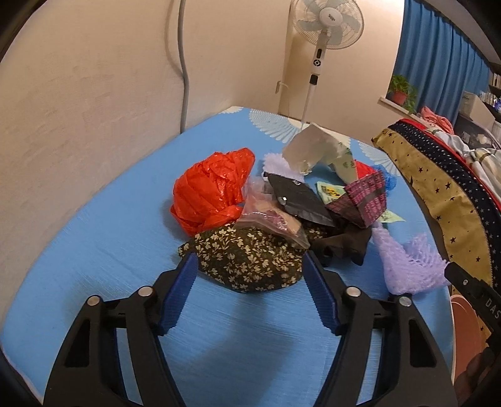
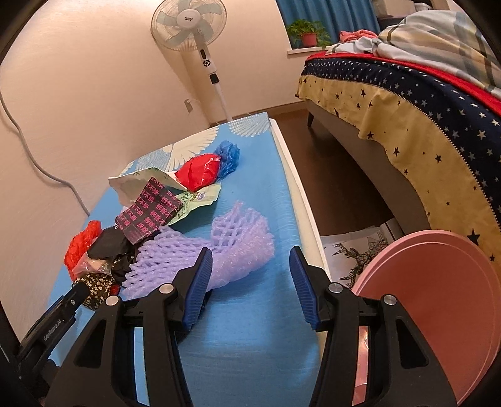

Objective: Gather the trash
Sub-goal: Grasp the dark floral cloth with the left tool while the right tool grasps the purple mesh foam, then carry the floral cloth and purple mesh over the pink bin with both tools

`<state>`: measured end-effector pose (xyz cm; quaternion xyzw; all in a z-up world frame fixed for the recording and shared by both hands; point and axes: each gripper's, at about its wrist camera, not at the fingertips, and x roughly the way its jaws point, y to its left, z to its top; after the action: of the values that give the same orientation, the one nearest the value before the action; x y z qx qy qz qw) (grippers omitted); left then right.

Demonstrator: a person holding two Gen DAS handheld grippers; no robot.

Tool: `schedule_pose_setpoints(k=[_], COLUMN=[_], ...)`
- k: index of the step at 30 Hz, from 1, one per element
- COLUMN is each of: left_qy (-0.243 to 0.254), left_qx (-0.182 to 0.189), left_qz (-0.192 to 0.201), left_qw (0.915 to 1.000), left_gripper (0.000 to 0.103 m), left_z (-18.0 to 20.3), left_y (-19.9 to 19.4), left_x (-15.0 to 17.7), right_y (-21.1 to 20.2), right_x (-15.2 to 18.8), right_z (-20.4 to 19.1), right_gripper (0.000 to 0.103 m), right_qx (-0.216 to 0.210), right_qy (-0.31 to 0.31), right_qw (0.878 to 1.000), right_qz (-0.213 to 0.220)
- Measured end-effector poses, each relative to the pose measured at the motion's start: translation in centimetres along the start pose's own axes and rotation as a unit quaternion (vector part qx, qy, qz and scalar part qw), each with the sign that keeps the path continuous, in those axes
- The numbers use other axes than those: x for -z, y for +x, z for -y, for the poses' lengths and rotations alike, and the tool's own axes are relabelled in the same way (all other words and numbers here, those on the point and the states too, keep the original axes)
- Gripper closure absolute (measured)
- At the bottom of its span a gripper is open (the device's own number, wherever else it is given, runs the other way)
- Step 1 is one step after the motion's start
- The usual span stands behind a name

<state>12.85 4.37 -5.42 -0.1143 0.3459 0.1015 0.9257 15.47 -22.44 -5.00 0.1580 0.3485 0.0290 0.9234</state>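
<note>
A heap of trash lies on the blue-covered table (image 1: 94, 250): a crumpled orange-red plastic bag (image 1: 209, 191), a clear bag (image 1: 269, 219), a black pouch (image 1: 297, 197), a pink-patterned wrapper (image 1: 366, 200), white paper (image 1: 310, 150) and a purple foam net (image 1: 407, 266). Nearest to me sits a dark floral cloth bundle (image 1: 250, 269). My left gripper (image 1: 245, 260) stands open, with one fingertip at each side of that bundle and no visible squeeze. My right gripper (image 2: 250, 253) is open over the purple foam net (image 2: 219, 247); its left finger overlaps the net and its right finger is off it.
A pink round bin (image 2: 438, 306) stands on the floor right of the table edge. A bed with a star-patterned cover (image 2: 407, 109) lies beyond the dark floor gap. A standing fan (image 2: 188, 25) and a wall are behind the table. The left gripper's body (image 2: 62, 310) shows low left.
</note>
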Motion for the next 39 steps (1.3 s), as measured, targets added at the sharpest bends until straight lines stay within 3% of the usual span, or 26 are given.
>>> schedule_pose_setpoints(k=[8,12,15,27,39], left_qy=[0.0,0.002,0.004,0.006,0.004], left_qx=[0.007,0.02,0.024,0.045,0.065], left_qz=[-0.025,-0.031,-0.03,0.036,0.09], left_qw=[0.9996,0.9993,0.9993,0.9983,0.9938], left_gripper=[0.055,0.08,0.097,0.099,0.099], left_z=[-0.1,0.0,0.3,0.1,-1.7], left_y=[1.3,1.4,1.0,-4.7,-11.7], left_x=[0.3,0.3,0.3,-1.0,-0.9], right_y=[0.7,0.5,-0.3,-6.5,-13.3], right_x=[0.2,0.2,-0.1,-1.4,-0.9], right_z=[0.1,-0.1,-0.4,-2.3,-2.7], right_gripper=[0.079,0.09,0.092,0.094,0.094], right_qx=[-0.011,-0.017,-0.023,-0.055,-0.046], right_qy=[0.001,-0.004,-0.009,-0.046,-0.079], right_qw=[1.0,1.0,1.0,0.995,0.987], right_qz=[-0.012,-0.008,0.003,0.075,0.129])
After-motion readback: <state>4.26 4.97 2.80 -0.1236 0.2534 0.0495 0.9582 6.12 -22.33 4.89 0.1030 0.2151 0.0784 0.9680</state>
